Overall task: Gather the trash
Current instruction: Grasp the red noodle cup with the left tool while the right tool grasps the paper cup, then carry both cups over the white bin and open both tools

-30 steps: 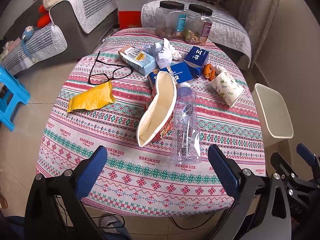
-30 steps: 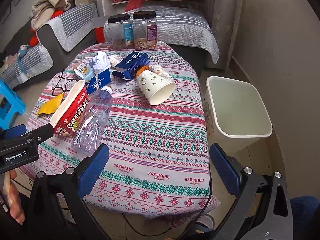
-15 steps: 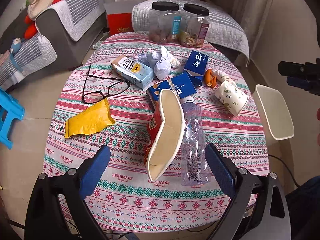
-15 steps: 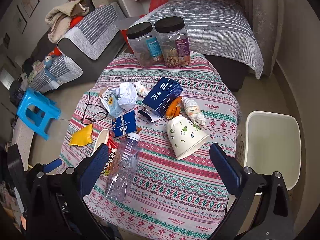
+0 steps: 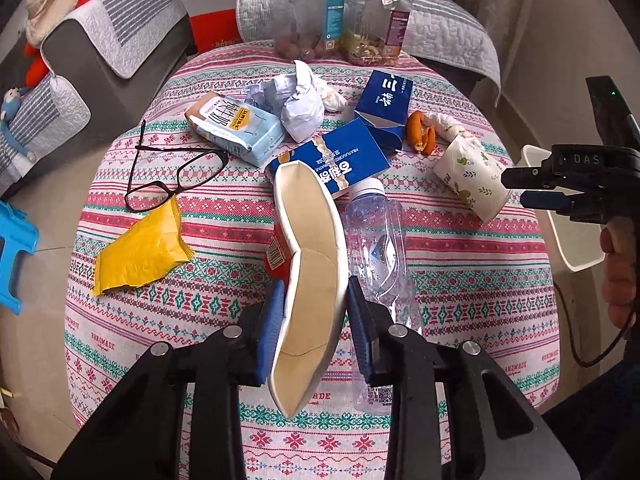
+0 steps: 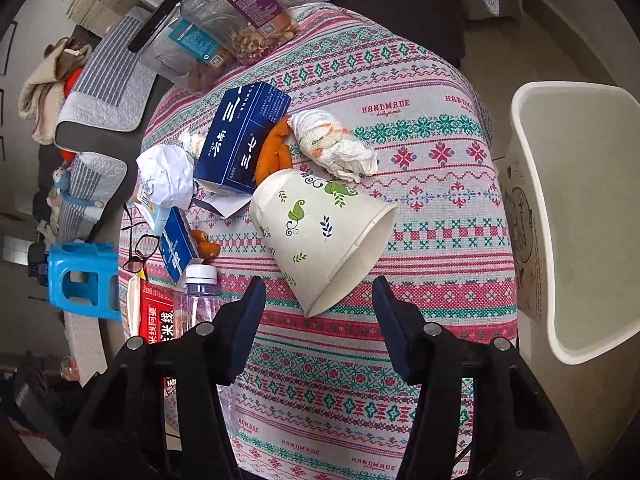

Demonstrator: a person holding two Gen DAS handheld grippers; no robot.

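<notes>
Left tongs [image 5: 316, 320]: my blue fingers [image 5: 270, 328] are drawn in close, both pads pressing what sits between them.
Right tongs [image 6: 320, 316]: I see the jaws spread wide, nothing touching either pad, tips low over the counter.
Right hand [image 5: 618, 276]: from my left camera, it grips the handle at the right edge.

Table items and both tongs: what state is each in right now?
Left tongs: shut on the noodle tub.
Noodle tub: squashed flat, on its side.
Right tongs: open, at the paper cup's rim.
Paper cup: tipped over, mouth toward the tongs.
Water bottle: capped, lying down.
Trash bin: open, nothing visible inside.
Glasses: unfolded.
Snack jars: lidded, upright.
</notes>
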